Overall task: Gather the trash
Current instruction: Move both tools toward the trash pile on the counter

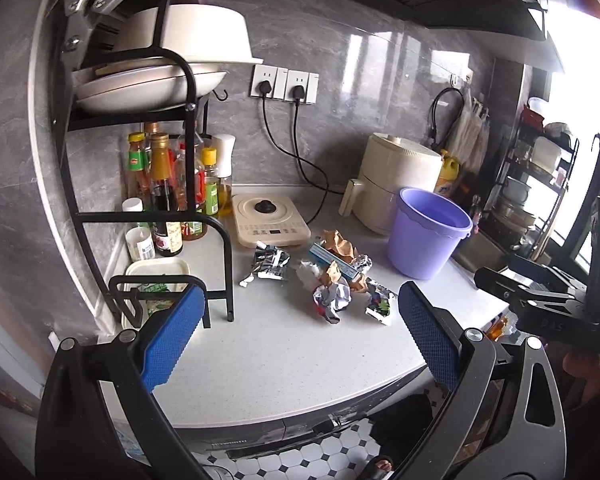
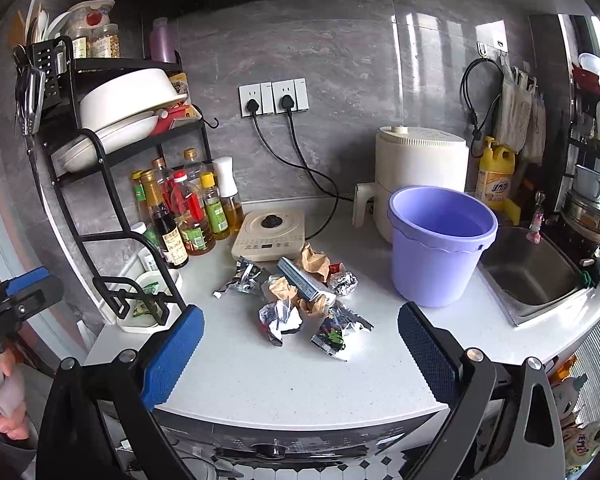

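Trash pile [image 2: 300, 296] on the counter [image 2: 300, 380], centre, left of the purple bucket [image 2: 440, 244]; its blue box [image 2: 302, 278] has its long axis running far-left to near-right. The sink [image 2: 532, 276] shows in the right wrist view only. Left gripper [image 1: 300, 336] and right gripper [image 2: 300, 348]: jaws wide apart, holding nothing, near of the pile.

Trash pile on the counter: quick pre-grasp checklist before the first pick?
1. Left tool open, holding nothing: ok.
2. Right tool open, holding nothing: ok.
3. Purple bucket upright beside the pile, mouth unobstructed: ok.
4. Trash pile in view of both cameras, nothing lying on top of it: ok.
5. Crumpled foil wrapper at the near edge, open counter in front: ok.
6. Bucket contents: cannot tell.
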